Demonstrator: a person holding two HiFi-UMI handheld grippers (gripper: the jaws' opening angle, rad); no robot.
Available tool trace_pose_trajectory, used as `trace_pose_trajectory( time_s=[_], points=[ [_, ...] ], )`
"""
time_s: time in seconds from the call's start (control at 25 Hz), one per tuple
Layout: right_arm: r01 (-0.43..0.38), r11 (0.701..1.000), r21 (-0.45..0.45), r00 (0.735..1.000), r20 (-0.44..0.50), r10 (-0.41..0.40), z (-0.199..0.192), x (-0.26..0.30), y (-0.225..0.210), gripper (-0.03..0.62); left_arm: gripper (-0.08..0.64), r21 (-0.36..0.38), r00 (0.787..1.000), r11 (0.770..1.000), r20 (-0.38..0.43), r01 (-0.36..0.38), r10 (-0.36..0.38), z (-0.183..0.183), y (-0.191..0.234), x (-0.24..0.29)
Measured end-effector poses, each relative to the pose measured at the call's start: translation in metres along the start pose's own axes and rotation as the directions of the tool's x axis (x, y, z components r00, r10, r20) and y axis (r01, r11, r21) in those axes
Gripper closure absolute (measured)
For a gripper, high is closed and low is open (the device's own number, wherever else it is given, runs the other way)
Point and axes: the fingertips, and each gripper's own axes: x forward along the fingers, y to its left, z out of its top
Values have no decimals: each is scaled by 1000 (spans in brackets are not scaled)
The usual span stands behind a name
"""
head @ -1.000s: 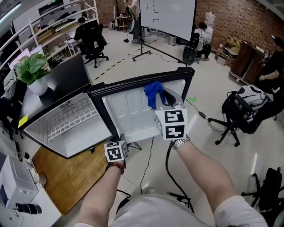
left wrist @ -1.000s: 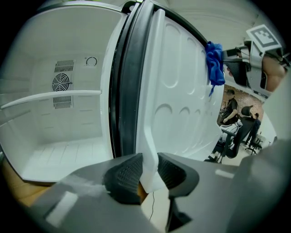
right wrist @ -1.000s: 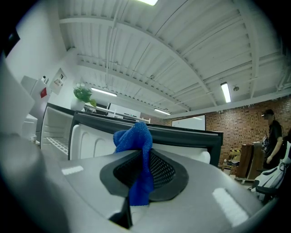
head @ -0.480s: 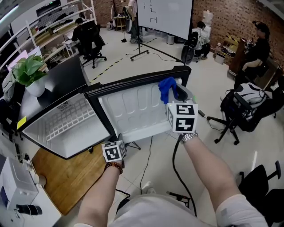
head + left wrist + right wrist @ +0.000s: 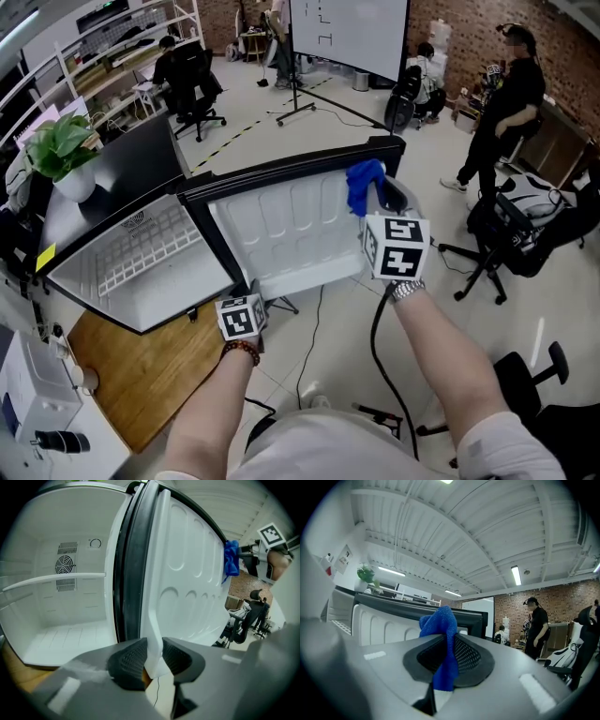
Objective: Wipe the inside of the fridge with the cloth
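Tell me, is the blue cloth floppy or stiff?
Probably floppy: the blue cloth bunches above the right tool and droops below it. Likely light, since a small pinch holds it. Its knit looks grippy, not slippery.

- My left gripper (image 5: 153, 657): grey moulded shell, black mesh-textured pads (image 5: 127, 660), and a white left cube (image 5: 242, 322) printed with black square markers.
- My right gripper (image 5: 448, 658): the same grey shell and black meshed pads. It has its own white right cube (image 5: 398, 247) with black square markers, and one black cable (image 5: 373, 333) hangs from it.
- Left wrist: a bracelet (image 5: 243, 352) of reddish-brown beads.
- Right wrist: a metal-link watch (image 5: 405, 290).
- Clothing: a pale short-sleeved shirt (image 5: 319, 442).
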Motion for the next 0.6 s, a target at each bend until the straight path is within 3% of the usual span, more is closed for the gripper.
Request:
trace_pose_trajectory(
  time_s=[0.24,0.44,0.6],
  points=[
    [-177,984,-1,983,41,177,5,-24,81,549,453,0,1000,1000,0,16,-16,-1,-2,0],
    [-339,941,-4,941,11,339,-15,-37,168,549,451,0,999,999,0,47,-47,-1,-3,-1],
    [-424,906,-2,905,-25,424,-33,-42,221,549,448,4,997,997,-6,80,-80,-1,-4,-2]
  ],
)
